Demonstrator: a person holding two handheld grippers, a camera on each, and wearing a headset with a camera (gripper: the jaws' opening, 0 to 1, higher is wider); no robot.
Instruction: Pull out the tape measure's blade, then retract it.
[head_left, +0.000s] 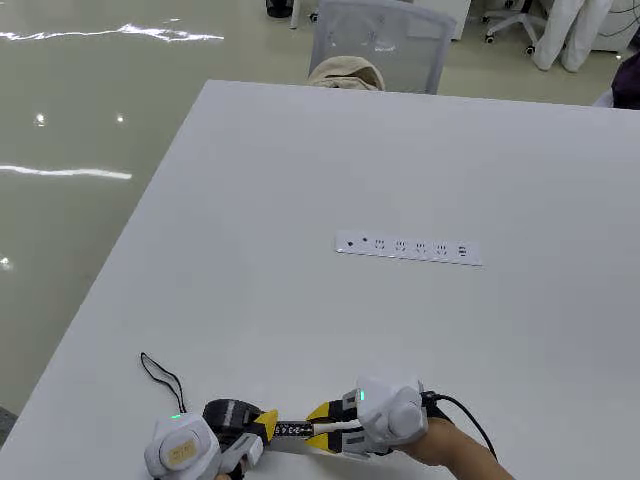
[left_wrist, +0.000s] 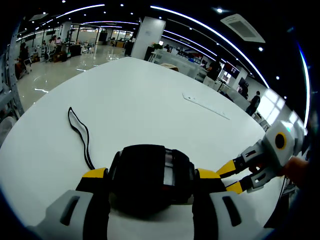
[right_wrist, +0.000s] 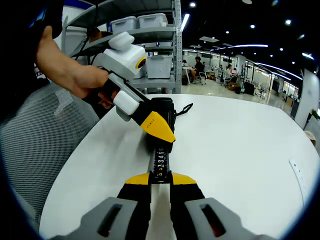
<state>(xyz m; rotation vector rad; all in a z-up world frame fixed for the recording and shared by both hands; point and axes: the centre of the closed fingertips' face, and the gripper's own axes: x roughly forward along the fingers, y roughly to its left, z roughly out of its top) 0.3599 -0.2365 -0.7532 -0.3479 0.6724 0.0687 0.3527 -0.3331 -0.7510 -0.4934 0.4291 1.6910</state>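
The left gripper (left_wrist: 151, 176) is clamped on the black tape measure (left_wrist: 150, 167). Just beside it, the right gripper (right_wrist: 161, 180) pinches its short drawn-out blade (right_wrist: 161, 161) over the tabletop (head_left: 400, 150).

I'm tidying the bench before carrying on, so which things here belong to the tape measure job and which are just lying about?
In the job: tape measure, clamped in the left tool; its blade, partly out, pinched by the right tool.
Lying about: power strip on the white table; mesh chair beyond the far edge.
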